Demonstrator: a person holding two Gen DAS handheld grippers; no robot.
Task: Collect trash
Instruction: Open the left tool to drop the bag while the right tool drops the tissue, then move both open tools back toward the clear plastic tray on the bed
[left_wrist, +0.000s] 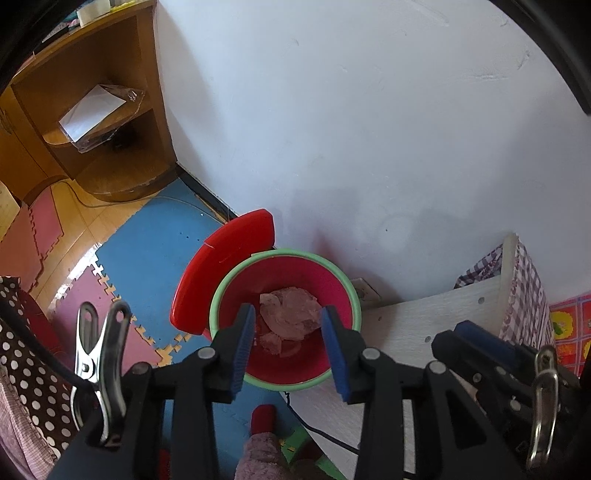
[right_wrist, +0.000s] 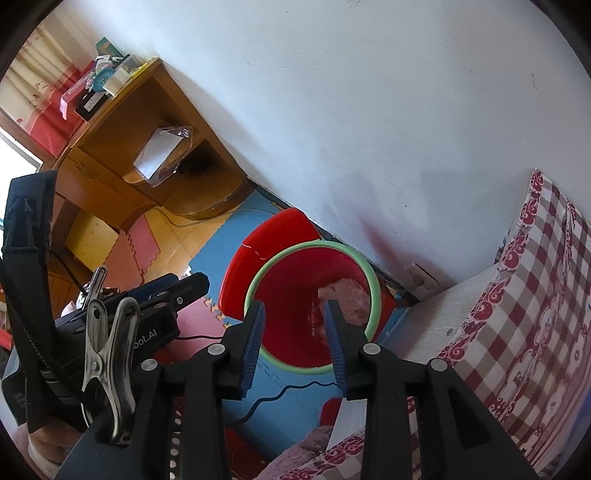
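Both claws hang over a red bin with a pale green rim (left_wrist: 225, 291), pointing steeply down into it. The left claw (left_wrist: 288, 347) has its blue pads apart with nothing between them; through the gap lies the trash (left_wrist: 288, 314), a crumpled pinkish wad resting on the bin's bottom. The right claw (right_wrist: 295, 343) is likewise parted and empty, with the same wad (right_wrist: 351, 295) seen against the bin's far inner wall. The bin stands on a blue floor mat (left_wrist: 147, 243) against a white wall (left_wrist: 369, 110), its red lid (left_wrist: 221, 266) tipped open behind it. Farther off stands a wooden shelf (left_wrist: 110, 55).
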